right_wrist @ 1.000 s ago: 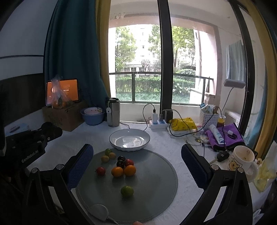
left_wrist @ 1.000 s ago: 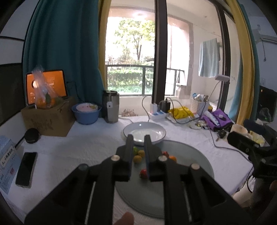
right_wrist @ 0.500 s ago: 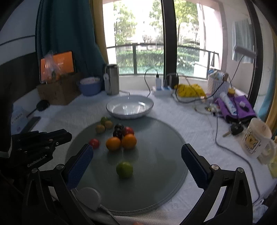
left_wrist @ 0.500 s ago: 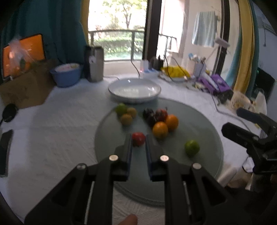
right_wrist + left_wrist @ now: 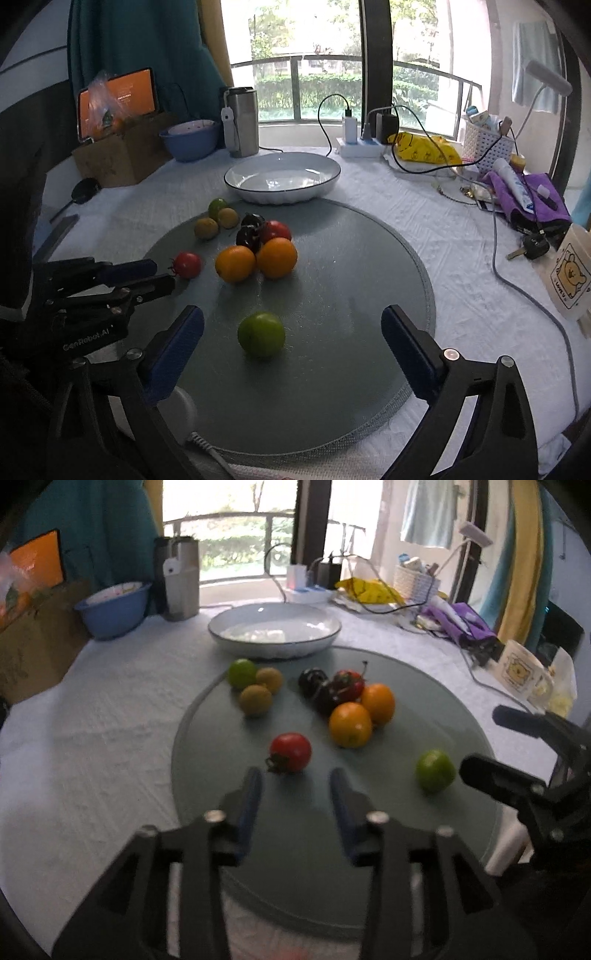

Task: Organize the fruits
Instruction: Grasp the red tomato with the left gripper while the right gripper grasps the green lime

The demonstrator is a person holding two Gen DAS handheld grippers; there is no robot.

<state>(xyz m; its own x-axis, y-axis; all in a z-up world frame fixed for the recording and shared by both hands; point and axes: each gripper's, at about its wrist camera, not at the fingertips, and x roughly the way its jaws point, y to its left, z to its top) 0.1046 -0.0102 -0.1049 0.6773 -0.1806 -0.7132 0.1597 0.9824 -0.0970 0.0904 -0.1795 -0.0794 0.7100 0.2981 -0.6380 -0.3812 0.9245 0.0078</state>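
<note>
We are at the approach step of the sorting: our left gripper (image 5: 295, 775) hangs low over the grey round mat (image 5: 406, 830) with its jaws spread apart, and the red tomato (image 5: 290, 752) sits just ahead of the gap between them, not yet touched. Our right gripper (image 5: 291, 328) is spread wide as well, holding nothing, with the nearer green lime (image 5: 261, 334) lying on the mat between its fingers but apart from both.

All the fruit lies on the mat. Two oranges (image 5: 256, 260) touch each other near the middle, with dark fruit and a red one (image 5: 332, 688) bunched just behind them; these may be cherries or plums, but the blur keeps us from saying which. A second lime with two small yellowish fruits (image 5: 255, 685) sits at the far left edge of the mat. The white dish (image 5: 282, 177) stands empty just beyond the mat, and we judge it the likely place for the fruit.

Next we need to ease the left gripper forward until the tomato lies squarely between the pads, then close gently, since a tomato is soft and round and will roll away if one finger nudges it first; after that, lift and carry it past the oranges to the dish
</note>
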